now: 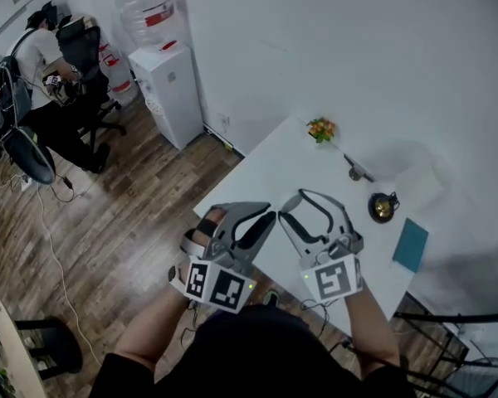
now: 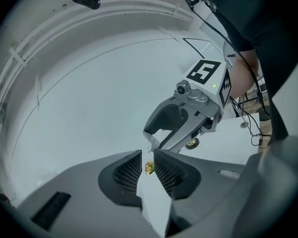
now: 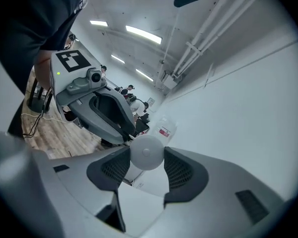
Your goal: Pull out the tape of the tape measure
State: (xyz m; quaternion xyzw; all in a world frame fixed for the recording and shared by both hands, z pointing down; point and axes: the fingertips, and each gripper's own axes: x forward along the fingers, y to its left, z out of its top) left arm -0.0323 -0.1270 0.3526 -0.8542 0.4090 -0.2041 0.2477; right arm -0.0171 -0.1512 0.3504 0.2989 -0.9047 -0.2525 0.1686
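Zero tape drawn out, apparently | right gripper (image 3: 147, 158) clamps round tape measure (image 3: 147, 151) | left gripper (image 2: 147, 165) narrowly parted, empty | tape-end grab and pull outstanding

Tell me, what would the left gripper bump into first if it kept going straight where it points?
Probably the right gripper's fingers and the tape measure they hold, just above the left gripper's line. If it slipped under them, the small flower plant far across the table comes next. Depth is unclear.
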